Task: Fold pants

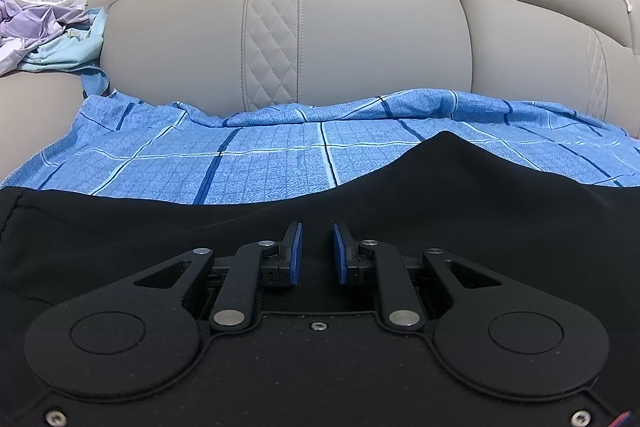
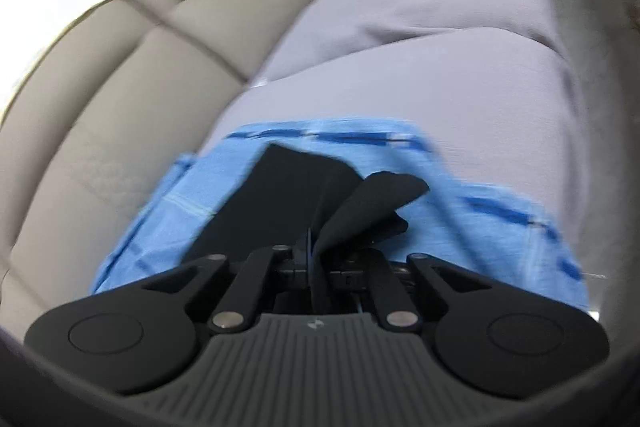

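Note:
Black pants [image 1: 460,195] lie on a blue checked cloth [image 1: 260,163] spread over the sofa seat. My left gripper [image 1: 317,251] is open just above the pants, with nothing between its blue pads [image 1: 296,255]. In the right wrist view my right gripper [image 2: 314,259] is shut on a fold of the black pants [image 2: 352,215], which rises from the jaws and hangs back over the blue cloth [image 2: 480,227]. This view is blurred by motion.
The beige sofa backrest [image 1: 360,35] rises close behind the cloth. A pile of lilac and light blue clothes [image 1: 48,31] lies on the seat at far left. A grey sheet [image 2: 440,67] covers the seat beyond the blue cloth in the right wrist view.

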Demonstrator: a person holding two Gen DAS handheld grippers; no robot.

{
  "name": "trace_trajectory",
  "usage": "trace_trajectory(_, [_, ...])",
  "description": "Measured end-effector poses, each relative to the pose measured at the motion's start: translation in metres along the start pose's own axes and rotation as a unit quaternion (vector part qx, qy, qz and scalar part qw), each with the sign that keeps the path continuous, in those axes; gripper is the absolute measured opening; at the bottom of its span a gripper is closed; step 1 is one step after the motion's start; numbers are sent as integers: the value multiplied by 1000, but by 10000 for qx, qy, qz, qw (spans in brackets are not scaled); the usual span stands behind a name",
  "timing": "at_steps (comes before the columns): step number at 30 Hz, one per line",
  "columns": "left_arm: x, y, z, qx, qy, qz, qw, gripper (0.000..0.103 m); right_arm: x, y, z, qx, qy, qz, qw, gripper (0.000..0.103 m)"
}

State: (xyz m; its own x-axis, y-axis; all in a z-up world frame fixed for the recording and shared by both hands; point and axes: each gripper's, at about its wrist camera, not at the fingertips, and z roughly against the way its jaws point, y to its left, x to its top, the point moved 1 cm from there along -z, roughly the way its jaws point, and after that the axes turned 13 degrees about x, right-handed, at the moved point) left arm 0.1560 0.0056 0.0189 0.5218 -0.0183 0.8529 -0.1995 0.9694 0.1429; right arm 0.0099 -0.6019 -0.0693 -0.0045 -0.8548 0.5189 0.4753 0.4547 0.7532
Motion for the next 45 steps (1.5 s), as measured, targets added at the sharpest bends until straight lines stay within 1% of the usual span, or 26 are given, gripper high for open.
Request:
trace_trajectory(3, [0, 1, 0, -21, 13, 48, 10000, 17, -17, 55, -7, 272, 150, 676, 9972, 7])
trace_trajectory(5, [0, 2, 0, -51, 24, 106, 9999, 17, -48, 110, -15, 602, 519, 1473, 9859, 7])
trace_trajectory(7, [0, 3, -1, -72, 39, 148, 9999, 17, -103, 170, -20, 929, 1045, 2621, 9549, 7])
trace_trajectory(9, [1, 5, -1, -96, 48, 181, 9998, 17, -174, 217, -17, 1393, 1638, 3580, 9086, 7])
trace_trajectory(10, [1, 6, -1, -108, 53, 200, 9997, 17, -206, 231, -14, 1625, 1950, 3833, 8881, 7])
trace_trajectory(12, [1, 7, -2, -136, 64, 239, 9996, 17, -258, 245, -7, 2026, 2472, 4029, 8576, 7])
trace_trajectory(13, [1, 7, -2, -146, 68, 260, 9995, 17, -281, 249, -2, 2188, 2694, 4095, 8437, 7])
trace_trajectory(14, [1, 7, -2, -158, 71, 283, 9994, 17, -299, 252, 5, 2281, 2752, 4231, 8326, 7])
trace_trajectory(17, [1, 9, -2, -201, 81, 339, 9992, 18, -328, 263, 27, 2424, 2666, 4677, 8071, 7])
trace_trajectory(19, [1, 10, -2, -223, 93, 371, 9990, 18, -335, 264, 36, 2570, 2727, 4698, 7993, 11])
trace_trajectory(20, [1, 10, -2, -232, 96, 386, 9989, 18, -337, 264, 41, 2673, 2773, 4744, 7916, 28])
trace_trajectory(21, [1, 11, -2, -238, 98, 399, 9989, 18, -337, 264, 45, 2694, 2768, 4795, 7880, 41])
trace_trajectory(22, [1, 11, -1, -231, 101, 405, 9989, 19, -337, 265, 46, 2703, 2784, 4832, 7848, 47])
trace_trajectory(23, [2, 11, 0, -221, 117, 407, 9989, 19, -336, 265, 52, 2736, 2801, 4857, 7815, 62])
trace_trajectory(24, [2, 11, 1, -227, 134, 429, 9987, 20, -334, 264, 58, 2821, 2801, 4867, 7778, 71])
trace_trajectory(27, [7, 19, 8, -469, 373, 799, 9950, 22, -326, 263, 78, 3121, 2770, 4950, 7622, 78])
trace_trajectory(28, [10, 22, 12, -614, 394, 935, 9929, 22, -322, 261, 85, 3199, 2724, 4941, 7611, 79])
trace_trajectory(30, [15, 23, 22, -785, 320, 947, 9919, 22, -311, 259, 97, 3300, 2624, 4807, 7689, 81])
trace_trajectory(32, [21, 20, 35, -1082, 254, 776, 9908, 22, -304, 260, 98, 3206, 2490, 4755, 7805, 82])
trace_trajectory(33, [23, 17, 39, -1290, 302, 689, 9888, 24, -306, 260, 97, 3055, 2426, 4890, 7802, 82])
trace_trajectory(36, [27, 3, 42, -2087, 748, 476, 9739, 31, -323, 258, 95, 2722, 2459, 5366, 7599, 82])
trace_trajectory(38, [30, -9, 37, -2531, 1115, 362, 9603, 32, -337, 255, 100, 2790, 2543, 5455, 7483, 82])
trace_trajectory(40, [34, -18, 30, -2663, 1332, 297, 9542, 32, -354, 255, 105, 2831, 2468, 5590, 7393, 82])
trace_trajectory(43, [42, -25, 20, -2633, 1500, 316, 9525, 32, -376, 256, 103, 2594, 1988, 5886, 7394, 81])
trace_trajectory(44, [45, -25, 18, -2665, 1568, 340, 9504, 32, -381, 256, 99, 2496, 1846, 5922, 7436, 79])
trace_trajectory(45, [47, -24, 15, -2721, 1640, 375, 9475, 32, -384, 255, 94, 2447, 1800, 5889, 7489, 68])
